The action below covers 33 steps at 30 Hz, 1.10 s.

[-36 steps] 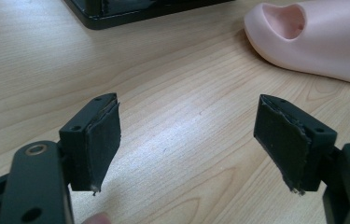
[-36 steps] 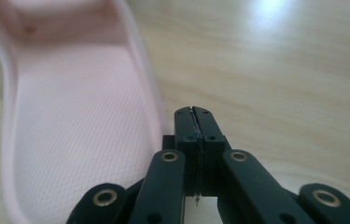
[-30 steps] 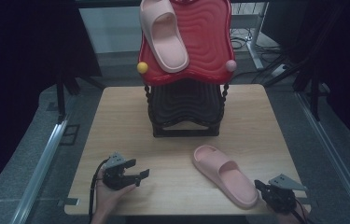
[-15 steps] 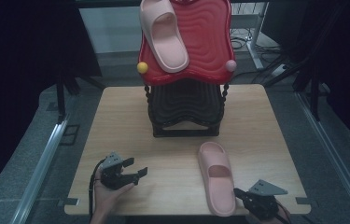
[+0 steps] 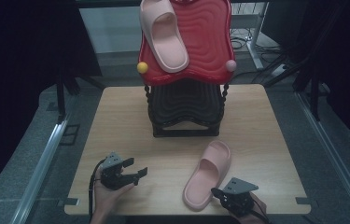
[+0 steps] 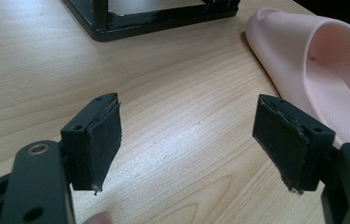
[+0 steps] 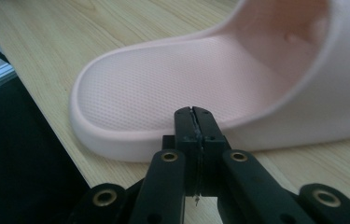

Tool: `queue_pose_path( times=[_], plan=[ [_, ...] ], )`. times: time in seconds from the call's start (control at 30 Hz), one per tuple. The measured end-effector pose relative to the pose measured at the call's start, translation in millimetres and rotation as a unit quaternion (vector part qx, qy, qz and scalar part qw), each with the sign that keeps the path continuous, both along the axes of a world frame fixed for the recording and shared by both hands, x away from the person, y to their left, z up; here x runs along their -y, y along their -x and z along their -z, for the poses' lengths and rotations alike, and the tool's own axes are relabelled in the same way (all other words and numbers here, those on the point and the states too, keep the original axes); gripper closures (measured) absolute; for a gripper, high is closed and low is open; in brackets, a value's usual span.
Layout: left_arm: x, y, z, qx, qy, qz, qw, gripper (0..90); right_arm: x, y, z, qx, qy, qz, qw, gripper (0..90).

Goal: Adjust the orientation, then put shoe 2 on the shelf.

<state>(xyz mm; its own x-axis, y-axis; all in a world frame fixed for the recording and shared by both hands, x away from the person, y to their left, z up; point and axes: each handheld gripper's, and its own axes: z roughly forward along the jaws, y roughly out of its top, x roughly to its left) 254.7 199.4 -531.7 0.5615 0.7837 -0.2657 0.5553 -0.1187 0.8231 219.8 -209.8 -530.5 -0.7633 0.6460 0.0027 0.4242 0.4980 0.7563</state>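
Right gripper [image 5: 217,192], jaws pressed together and empty, sits at the heel of the pink slipper [image 5: 208,173], whose long axis runs away toward the black rack [image 5: 185,112].

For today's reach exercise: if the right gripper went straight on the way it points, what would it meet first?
The right gripper, jaws shut, would probably meet the side rim of the pale pink foam slipper lying directly ahead on the table.

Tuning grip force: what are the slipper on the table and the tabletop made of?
Slipper: looks like soft moulded foam or rubber, matte pink, one piece, with fine dimpled texture on the footbed. Tabletop: light wood or wood-look laminate, smooth with slight sheen; grain lines show, but which one is unclear.
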Motion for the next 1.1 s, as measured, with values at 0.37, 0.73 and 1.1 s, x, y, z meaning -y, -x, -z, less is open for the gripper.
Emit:
queue_pose_path(
  times=[0.37, 0.73, 1.1],
  plan=[
    [7.4, 1.6, -1.2, 0.0, 0.005, 0.009, 0.9999, 26.8, 58.8, -9.2, -4.4, 0.006, -0.043, 0.078, 0.996, 82.5],
    [49.0, 0.4, -2.5, -0.004, -0.004, 0.038, 0.9993, 30.6, 102.7, -34.4, 3.5, -0.007, -0.059, 0.169, 0.9838, 38.2],
    [98.0, -9.8, -11.7, -0.001, -0.008, 0.067, 0.9977, 43.0, 103.9, -33.1, -0.1, -0.011, -0.065, 0.178, 0.9818, 36.7]
  ],
)
